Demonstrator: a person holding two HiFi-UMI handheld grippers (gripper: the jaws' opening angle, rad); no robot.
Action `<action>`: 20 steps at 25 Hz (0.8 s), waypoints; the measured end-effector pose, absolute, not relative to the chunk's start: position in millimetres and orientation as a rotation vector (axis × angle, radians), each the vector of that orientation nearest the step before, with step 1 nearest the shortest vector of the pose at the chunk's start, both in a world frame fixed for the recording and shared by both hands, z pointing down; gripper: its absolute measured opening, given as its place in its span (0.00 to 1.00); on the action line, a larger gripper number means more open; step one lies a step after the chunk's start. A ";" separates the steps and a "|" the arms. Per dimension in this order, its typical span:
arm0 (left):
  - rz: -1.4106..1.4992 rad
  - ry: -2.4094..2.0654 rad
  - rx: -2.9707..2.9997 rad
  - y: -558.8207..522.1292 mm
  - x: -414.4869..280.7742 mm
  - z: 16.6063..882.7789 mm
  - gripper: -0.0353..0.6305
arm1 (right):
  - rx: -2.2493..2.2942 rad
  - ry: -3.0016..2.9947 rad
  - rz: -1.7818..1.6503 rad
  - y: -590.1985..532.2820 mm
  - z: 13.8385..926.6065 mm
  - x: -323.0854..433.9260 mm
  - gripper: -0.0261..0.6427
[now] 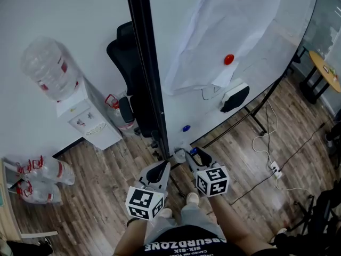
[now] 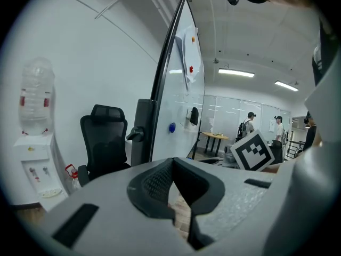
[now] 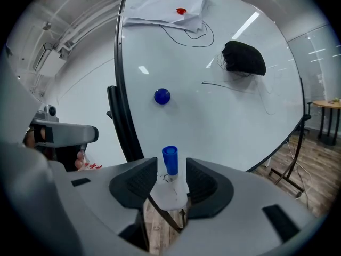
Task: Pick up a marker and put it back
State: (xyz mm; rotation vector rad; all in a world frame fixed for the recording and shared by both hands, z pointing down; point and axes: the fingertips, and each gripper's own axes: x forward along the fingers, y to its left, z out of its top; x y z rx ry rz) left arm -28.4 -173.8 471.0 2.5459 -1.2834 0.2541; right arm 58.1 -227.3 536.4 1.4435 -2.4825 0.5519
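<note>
Right tool (image 3: 171, 170) spread around the blue-capped marker (image 3: 170, 160), upright in its white holder (image 3: 169, 195) (no contact visible). Left tool (image 2: 173, 165) pressed together, empty. Risk: off-centre closing could tip the marker from the holder.

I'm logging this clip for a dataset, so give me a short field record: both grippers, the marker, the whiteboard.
left gripper: jaws together, nothing between them
right gripper: jaws apart on either side of the marker, pads not pressing it
marker: blue cap, upright in a white holder
whiteboard: carries a blue magnet, red magnet, black eraser and paper sheets
task stage: marker not gripped
</note>
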 end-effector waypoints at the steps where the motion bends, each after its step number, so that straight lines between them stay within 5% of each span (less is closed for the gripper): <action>1: 0.254 -1.286 2.545 -173.6 -28.4 470.4 0.06 | 1.441 -2.481 0.551 -228.0 537.4 57.7 0.28; 10: 0.260 -1.298 2.536 -172.9 -28.6 471.1 0.06 | 1.415 -2.482 0.527 -229.7 542.7 55.7 0.16; 20: 0.268 -1.304 2.529 -171.0 -31.1 472.5 0.06 | 1.415 -2.484 0.496 -229.6 540.6 55.9 0.15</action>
